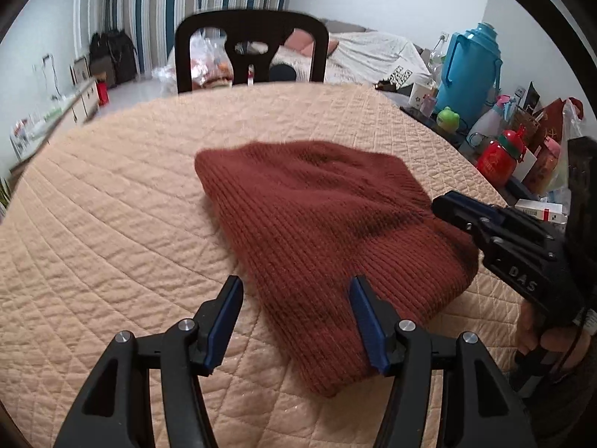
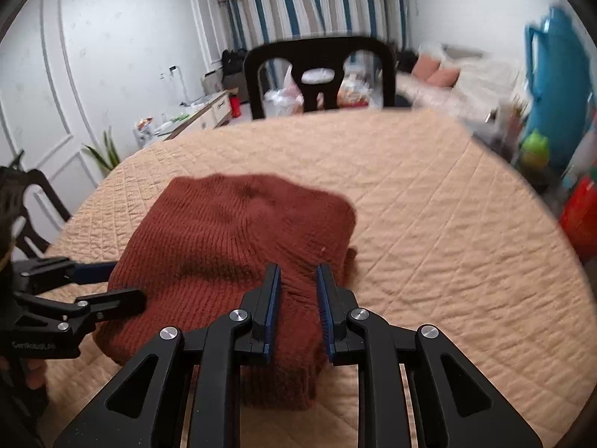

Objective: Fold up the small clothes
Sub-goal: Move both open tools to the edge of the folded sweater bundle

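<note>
Rust-red knit sweater [image 1: 328, 224] lies folded in thick bundle on quilted peach cover [image 1: 112, 224] of round table. Left gripper [image 1: 294, 321] spread wide, straddling sweater's near edge, fingers clear of fabric. Right gripper [image 2: 298, 310] part open, fold of sweater bunched between blue pads [image 2: 274, 310]; contact unclear. Black chair [image 2: 321, 74] beyond table.

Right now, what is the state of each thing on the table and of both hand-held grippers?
Knitted garment: rust-red, folded, lying on the quilted cover.
Left hand-held gripper: open, over the garment's near edge.
Right hand-held gripper: open, garment between its fingers.
Blue thermos: upright, lid on.
</note>
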The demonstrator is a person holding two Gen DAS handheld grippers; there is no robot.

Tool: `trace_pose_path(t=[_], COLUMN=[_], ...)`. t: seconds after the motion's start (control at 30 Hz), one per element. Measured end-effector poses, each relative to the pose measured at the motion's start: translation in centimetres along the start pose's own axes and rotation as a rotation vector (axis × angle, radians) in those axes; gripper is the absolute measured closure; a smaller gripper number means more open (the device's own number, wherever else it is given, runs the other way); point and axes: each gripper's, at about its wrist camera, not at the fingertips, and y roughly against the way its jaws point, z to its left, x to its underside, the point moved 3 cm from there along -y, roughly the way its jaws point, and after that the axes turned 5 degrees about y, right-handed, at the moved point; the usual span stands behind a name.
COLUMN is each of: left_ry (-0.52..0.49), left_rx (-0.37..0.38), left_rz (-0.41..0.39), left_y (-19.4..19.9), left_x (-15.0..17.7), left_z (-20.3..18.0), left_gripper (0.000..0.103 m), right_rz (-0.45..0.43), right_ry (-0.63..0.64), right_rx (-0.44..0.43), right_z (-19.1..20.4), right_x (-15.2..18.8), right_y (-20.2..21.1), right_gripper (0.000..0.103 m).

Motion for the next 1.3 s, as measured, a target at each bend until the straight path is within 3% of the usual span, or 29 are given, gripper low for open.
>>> trace_pose_path(t=[0.1,0.23,0.5,1.3], left_ry=[0.005,-0.02,-0.003,-0.04], left_rx=[0.009,-0.042,-0.047,-0.083], left_rz=[-0.043,-0.099,-0.009,-0.038], left_y=[1.2,1.9,-0.4,-0.1], left_x=[0.0,0.5,2.3,2.6], left_z=[-0.3,-0.8,-0.9,-0.9], left_gripper=[0.041,0.041,0.041,0.03], right_rz=[-0.041,-0.013,0.094,0.082], right_ry=[0.014,0.047,0.074,0.045], right_rx=[-0.049,-0.099,-0.051,-0.075], right_z=[0.8,1.9,1.4,0.7], right_x=[-0.2,0.5,2.3,2.0], right_y=[1.5,2.0,0.0,0.3], right_gripper=[0.083,0.083,0.083,0.083])
